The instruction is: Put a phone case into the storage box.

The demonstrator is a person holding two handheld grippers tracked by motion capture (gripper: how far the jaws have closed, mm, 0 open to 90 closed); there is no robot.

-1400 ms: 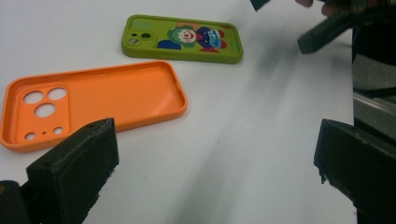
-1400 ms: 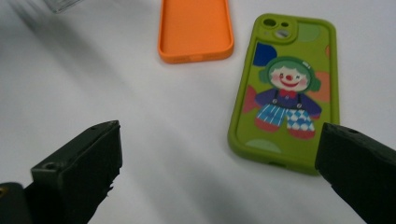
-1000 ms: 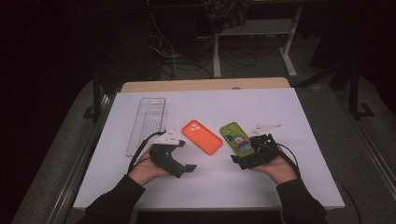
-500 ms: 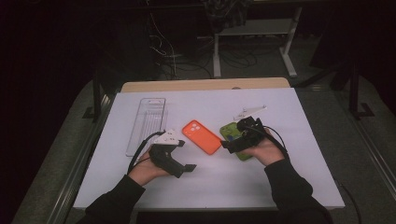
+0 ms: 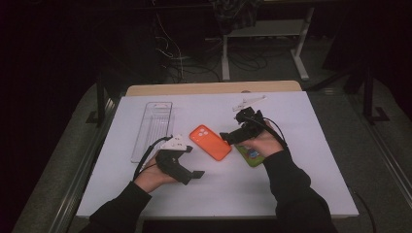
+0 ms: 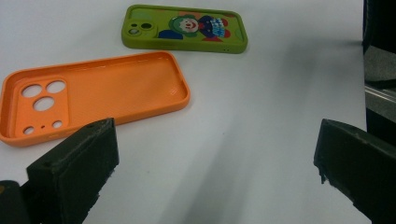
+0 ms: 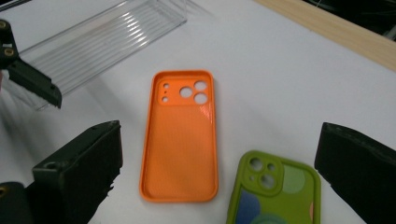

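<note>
Two cases lie flat mid-table: orange case (image 5: 210, 142) hollow side up, green case (image 5: 250, 155) just right. Right gripper (image 5: 226, 138) hovers beside the orange one, jaws wide, empty. Left gripper (image 5: 196, 174) likewise spread.

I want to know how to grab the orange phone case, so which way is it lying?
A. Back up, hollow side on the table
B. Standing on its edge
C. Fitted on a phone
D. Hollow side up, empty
D: the orange case shows its textured inner face and raised rim, with the white table visible through its camera holes.
</note>
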